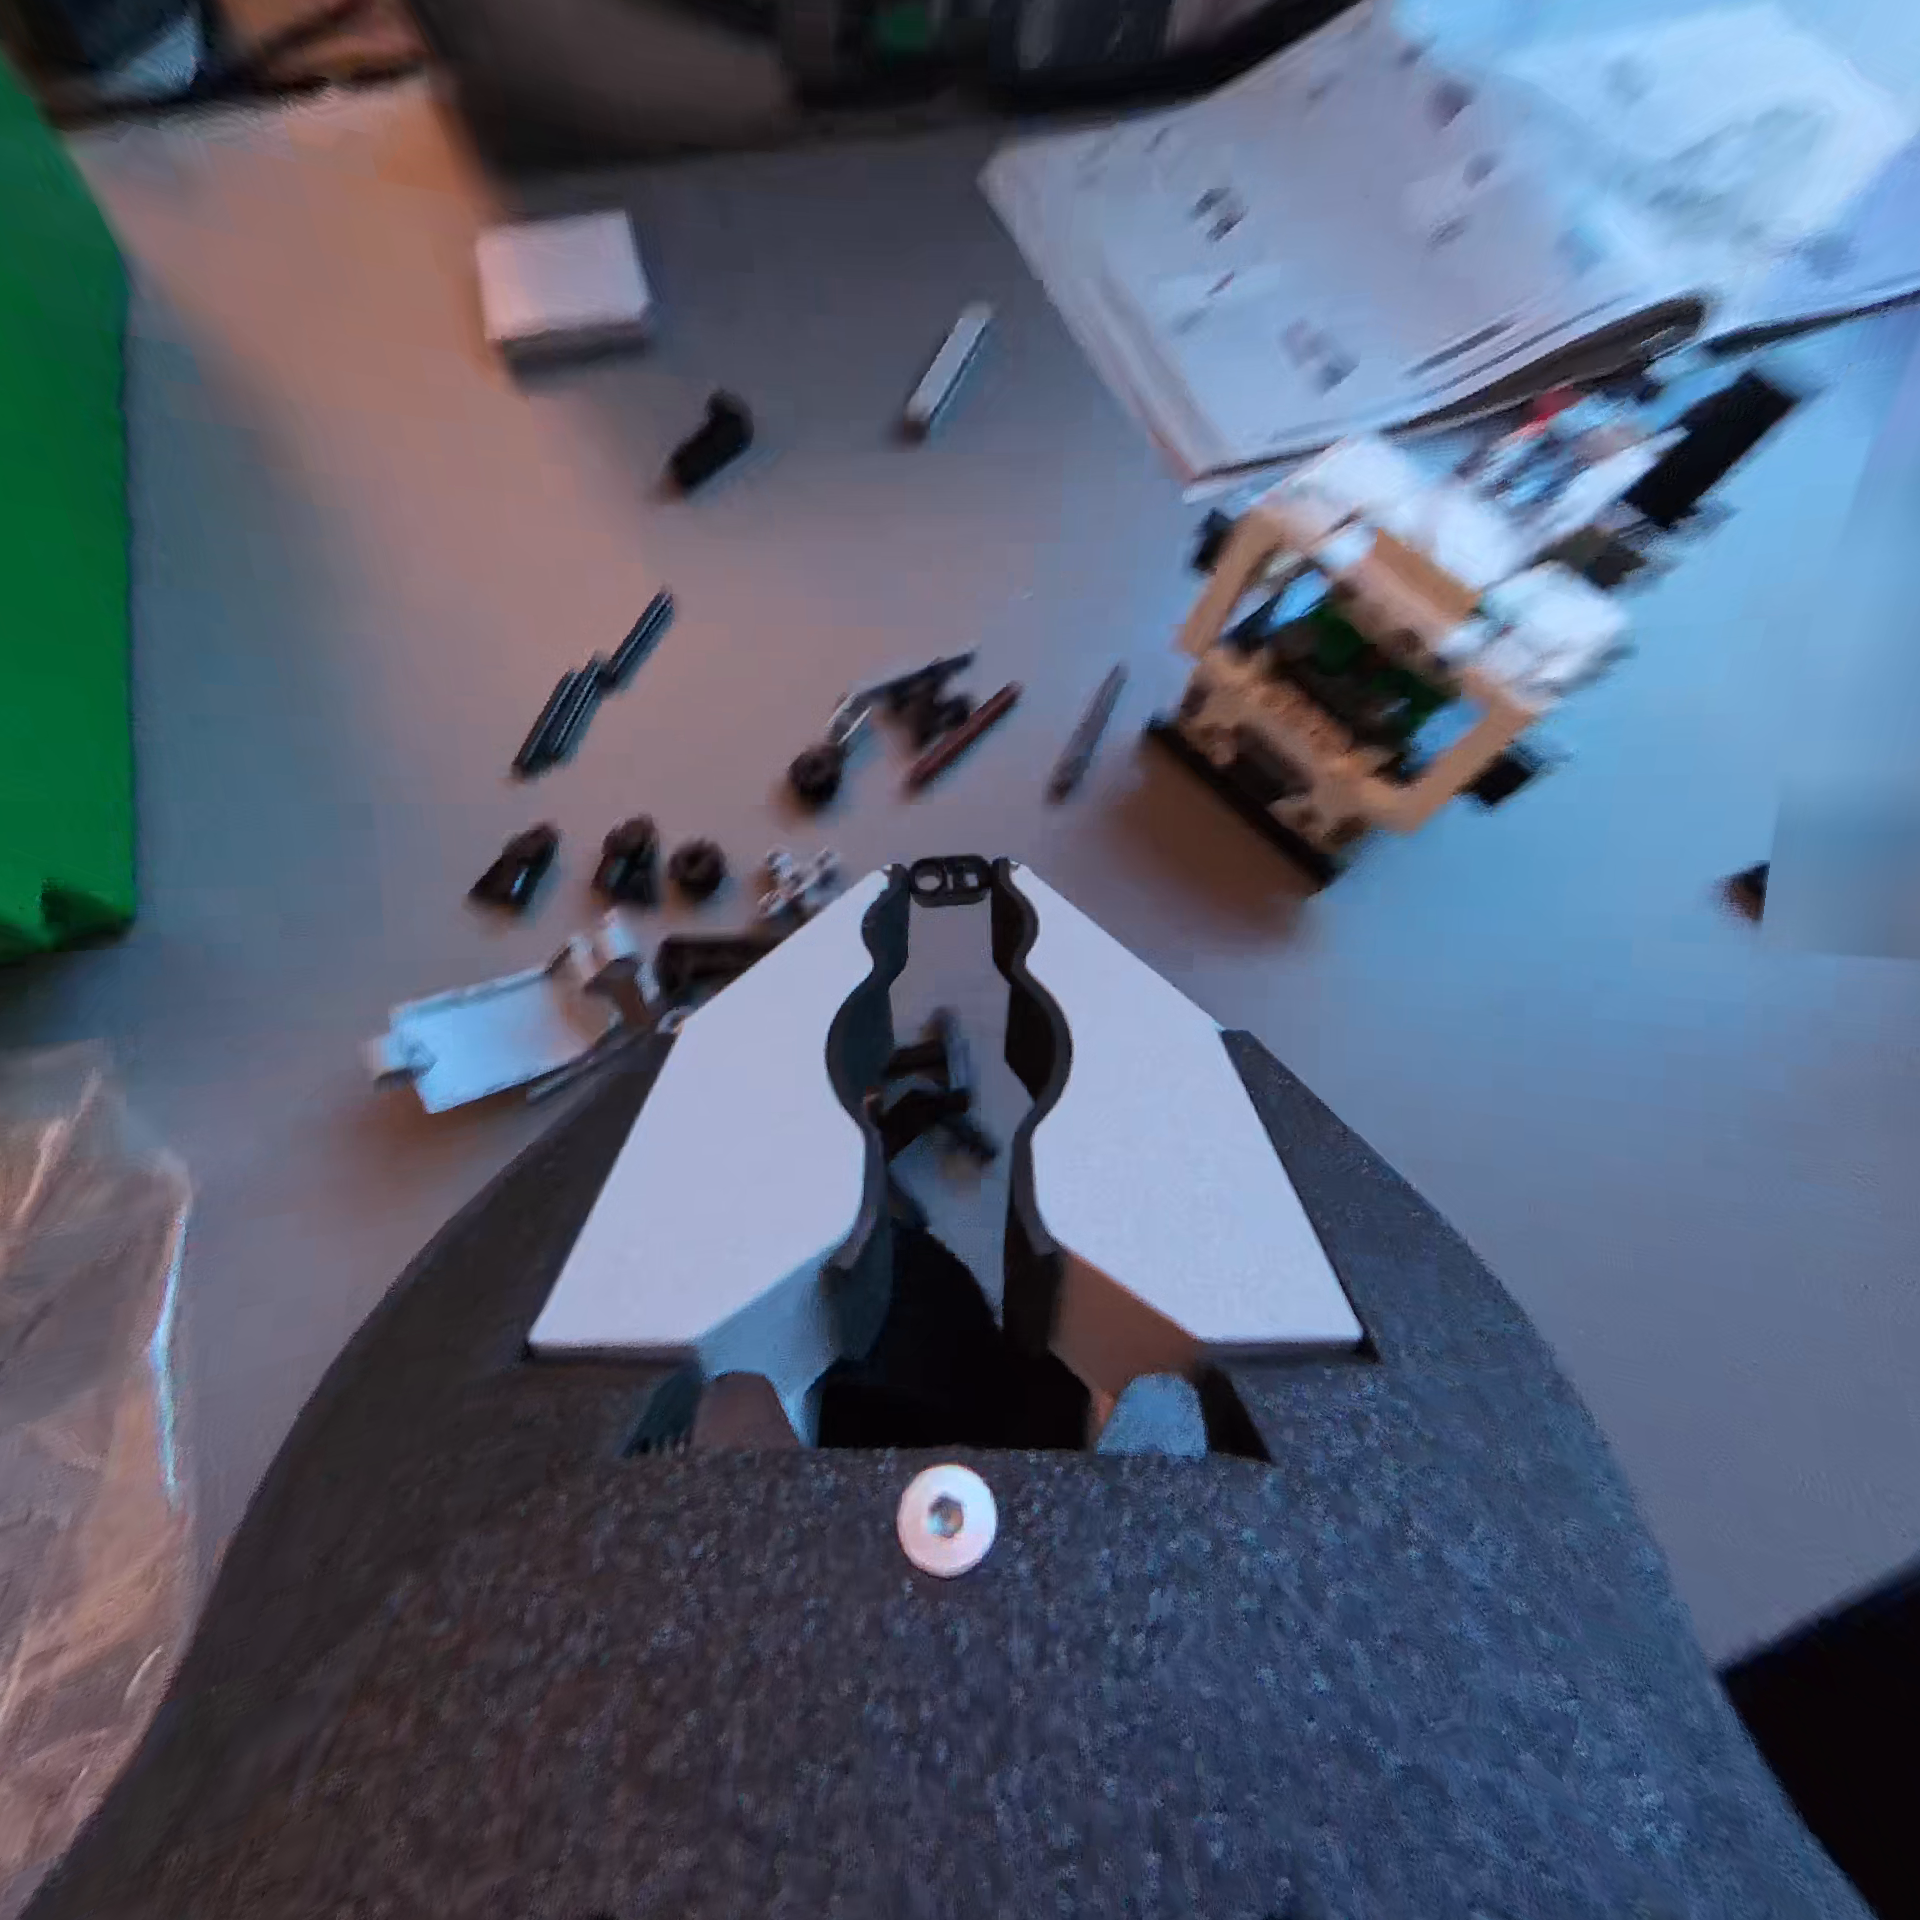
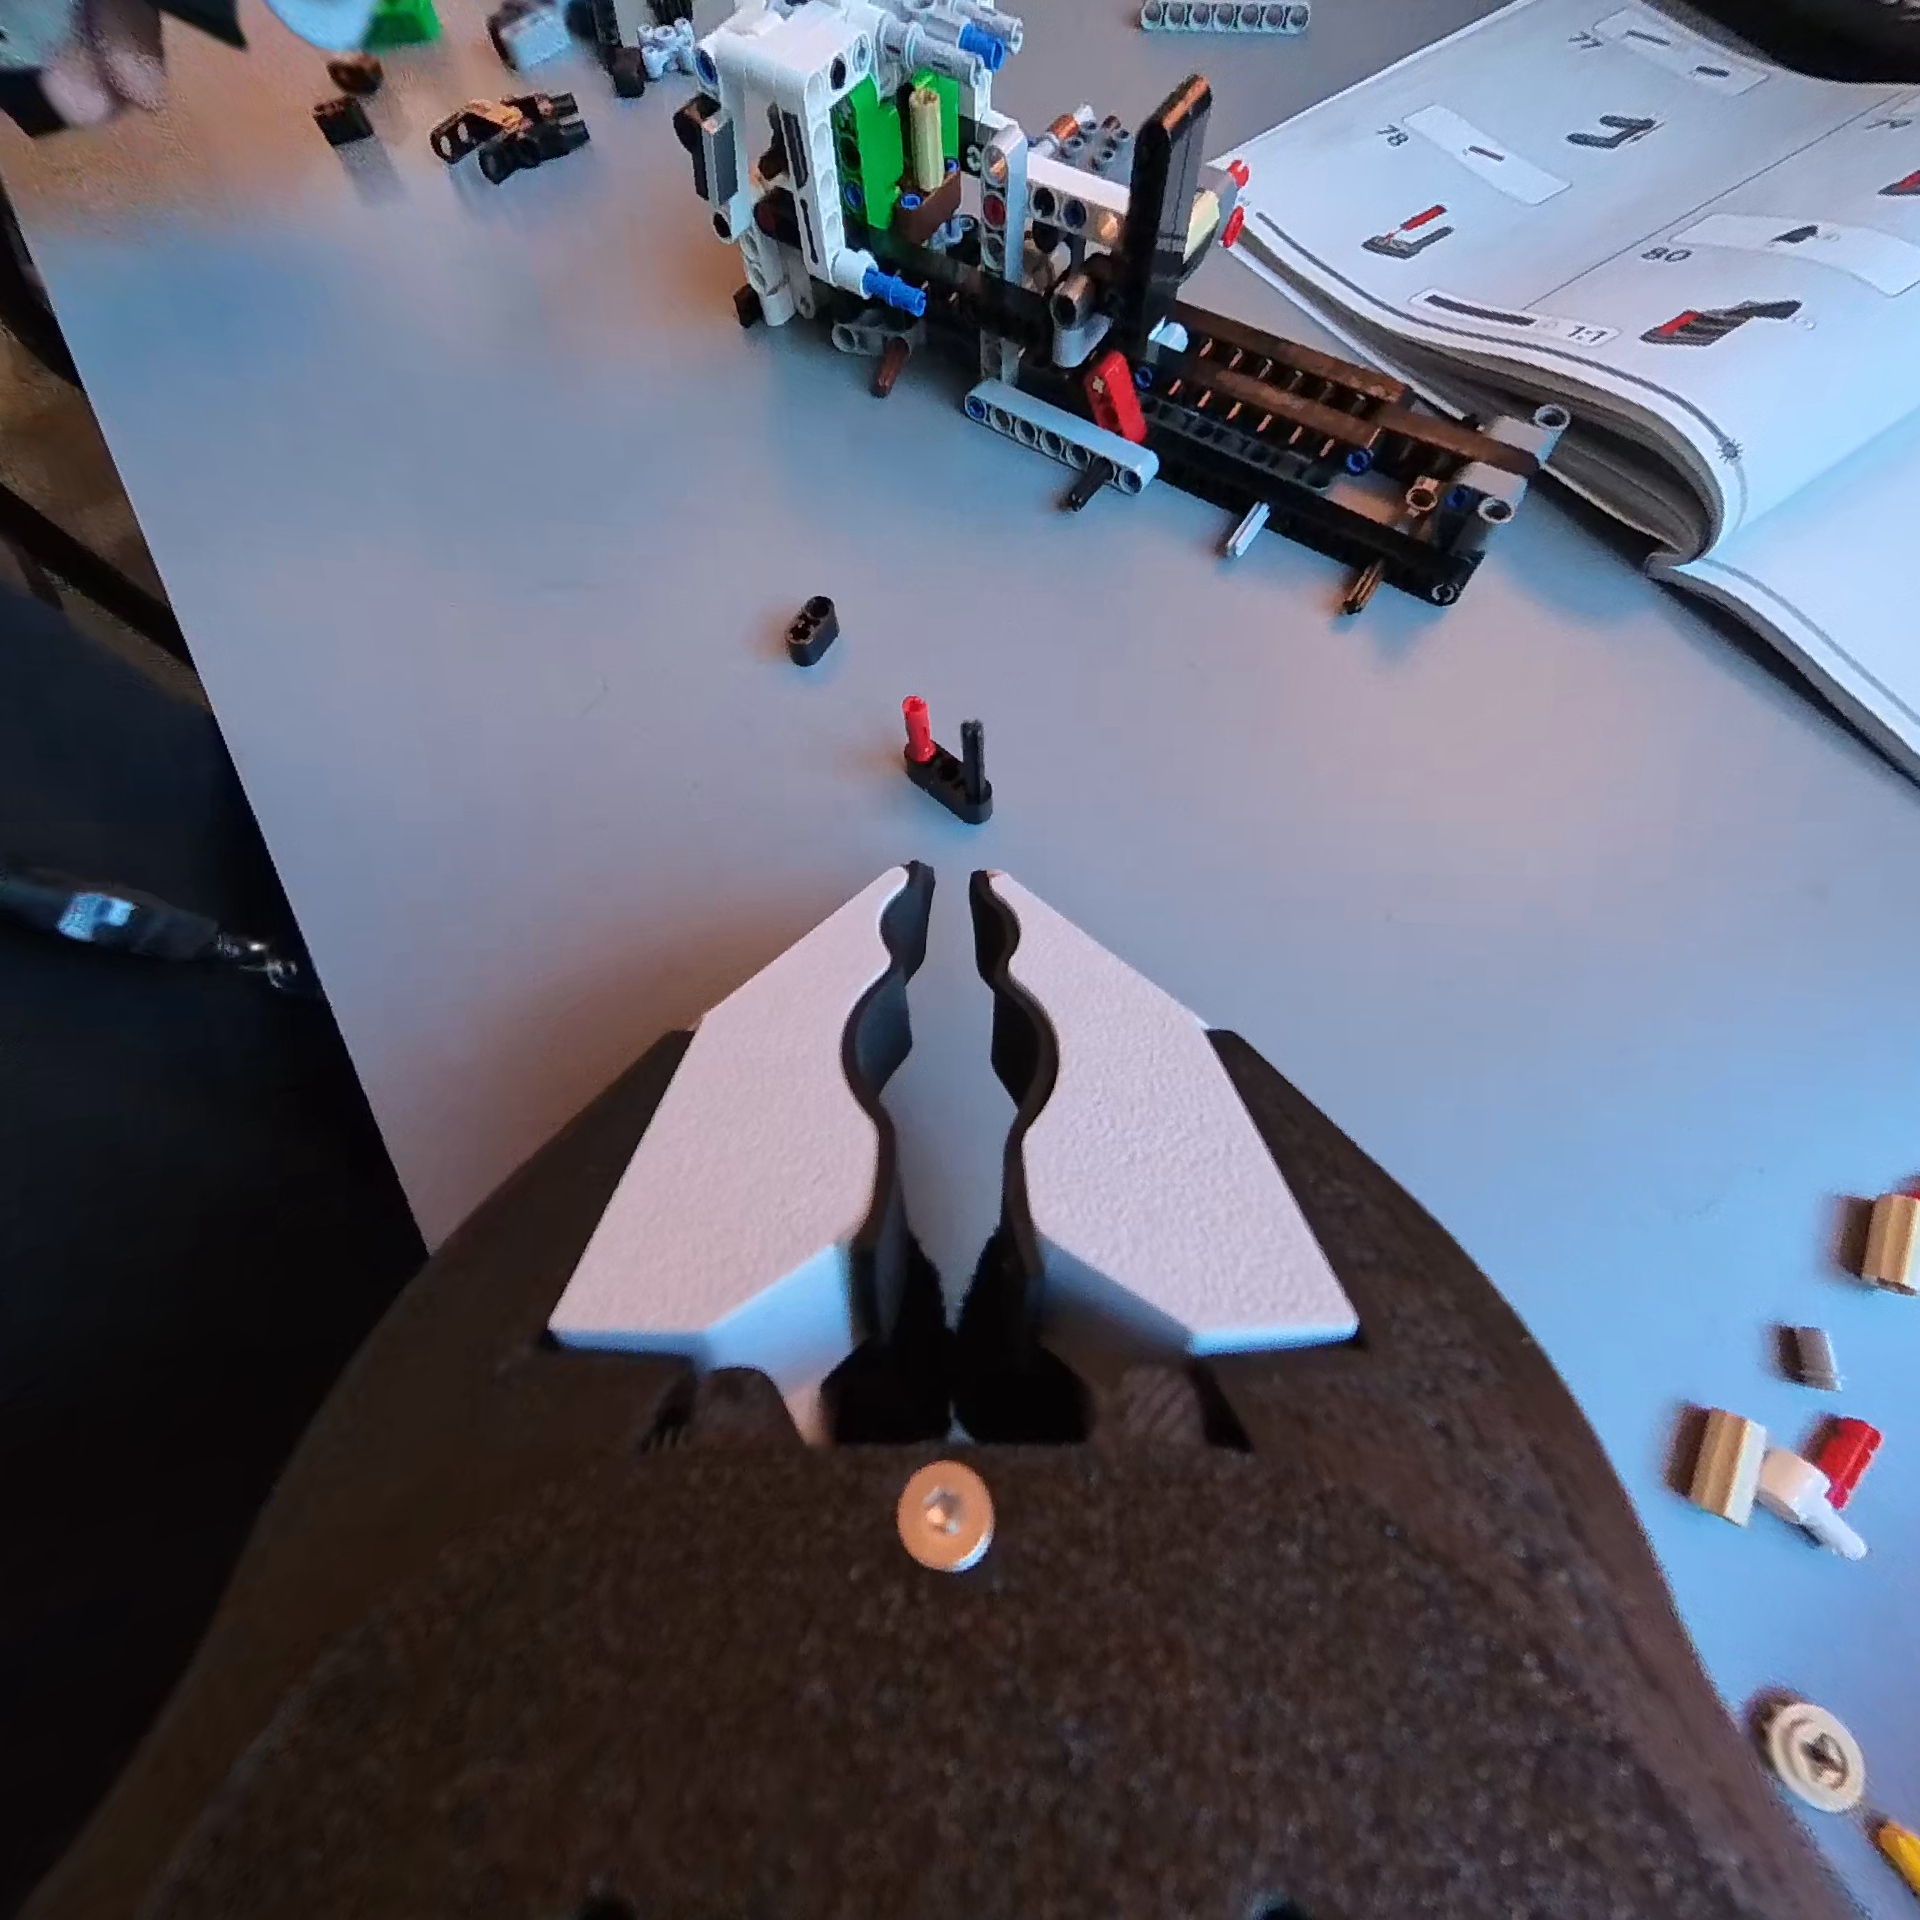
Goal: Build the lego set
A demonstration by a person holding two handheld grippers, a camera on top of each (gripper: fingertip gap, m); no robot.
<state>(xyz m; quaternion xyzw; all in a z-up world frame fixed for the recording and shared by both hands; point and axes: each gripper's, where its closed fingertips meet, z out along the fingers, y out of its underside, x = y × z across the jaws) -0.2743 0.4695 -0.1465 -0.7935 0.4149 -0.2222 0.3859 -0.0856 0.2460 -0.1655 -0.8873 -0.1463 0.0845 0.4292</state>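
The left wrist view is motion-blurred. My left gripper (image 1: 951, 883) is shut on a small black two-hole piece (image 1: 948, 879), held at the fingertips above the grey table. The part-built white, black and green model (image 1: 1371, 644) stands to its right. In the right wrist view my right gripper (image 2: 951, 883) is nearly shut with a narrow gap and holds nothing. Just ahead of it a short black beam with an upright red pin and black pin (image 2: 945, 774) sits on the table. A black two-hole connector (image 2: 812, 629) lies beyond it. The model (image 2: 1039, 260) stands farther off.
An open instruction booklet (image 2: 1662, 260) lies right of the model, also in the left wrist view (image 1: 1351, 229). Loose black pieces (image 1: 623, 862), a white panel (image 1: 478, 1039), a white box (image 1: 566, 286), a green box (image 1: 52, 520) and a plastic bag (image 1: 83, 1351) surround the left gripper. Tan and red pieces (image 2: 1766, 1475) lie at right.
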